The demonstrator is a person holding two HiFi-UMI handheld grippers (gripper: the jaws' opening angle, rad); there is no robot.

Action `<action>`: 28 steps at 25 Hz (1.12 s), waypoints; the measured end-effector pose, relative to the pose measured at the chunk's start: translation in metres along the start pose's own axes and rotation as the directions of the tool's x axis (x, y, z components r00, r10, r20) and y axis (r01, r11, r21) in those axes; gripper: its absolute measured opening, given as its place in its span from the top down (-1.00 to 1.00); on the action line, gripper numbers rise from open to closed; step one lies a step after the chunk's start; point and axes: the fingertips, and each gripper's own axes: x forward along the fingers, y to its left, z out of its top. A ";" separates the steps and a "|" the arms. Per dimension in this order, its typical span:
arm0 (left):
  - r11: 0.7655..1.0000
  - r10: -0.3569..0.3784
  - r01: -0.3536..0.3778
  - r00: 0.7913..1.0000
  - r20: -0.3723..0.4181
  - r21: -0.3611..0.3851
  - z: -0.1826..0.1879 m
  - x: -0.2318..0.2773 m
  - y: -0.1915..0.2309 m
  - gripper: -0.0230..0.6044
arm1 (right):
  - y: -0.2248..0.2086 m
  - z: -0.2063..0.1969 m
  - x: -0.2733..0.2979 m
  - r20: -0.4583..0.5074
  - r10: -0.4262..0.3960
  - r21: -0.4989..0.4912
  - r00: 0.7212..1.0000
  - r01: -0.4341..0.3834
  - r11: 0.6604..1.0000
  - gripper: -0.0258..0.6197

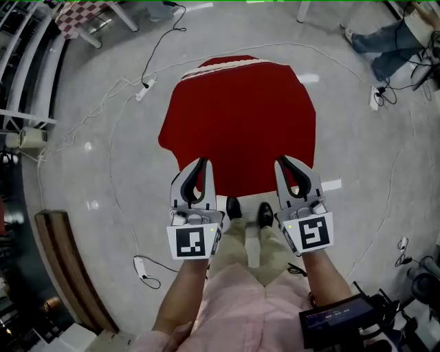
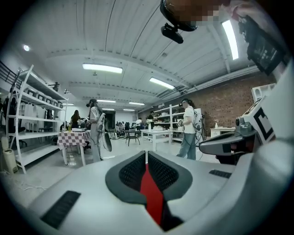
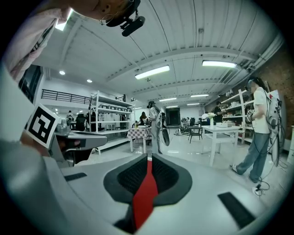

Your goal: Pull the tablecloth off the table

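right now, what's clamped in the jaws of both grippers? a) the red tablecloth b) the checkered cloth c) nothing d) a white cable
A: a strip of the red tablecloth shows pinched between the shut jaws of the left gripper and of the right gripper.

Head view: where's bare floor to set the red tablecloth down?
There is bare floor left of the red tablecloth, between it and the wooden bench. There is more right of it, short of the power strip. It is crowded at the far right by a person's legs, and at the far left by the shelving and checkered table.
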 end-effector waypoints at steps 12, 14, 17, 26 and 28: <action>0.997 -0.040 0.034 0.995 -0.090 -0.067 -0.116 -0.011 -0.028 0.81 | 0.008 -0.110 -0.003 -0.061 0.024 0.017 0.998 -0.023 1.000 0.75; 0.997 -0.061 0.055 0.993 -0.099 -0.062 -0.132 -0.016 -0.033 0.81 | 0.015 -0.125 -0.002 -0.072 0.041 0.007 0.997 -0.041 0.999 0.60; 0.995 -0.088 0.082 0.988 -0.126 -0.050 -0.159 -0.026 -0.040 0.80 | 0.025 -0.146 -0.003 -0.091 0.066 -0.013 0.994 -0.067 0.998 0.48; 0.977 -0.198 0.208 0.961 -0.196 0.036 -0.238 -0.034 -0.072 -0.22 | 0.037 -0.221 -0.018 -0.210 0.128 -0.137 0.969 -0.159 0.978 0.23; 0.968 -0.208 0.232 0.955 -0.211 0.096 -0.253 -0.038 -0.075 -0.30 | 0.039 -0.233 -0.023 -0.222 0.136 -0.146 0.965 -0.171 0.974 0.23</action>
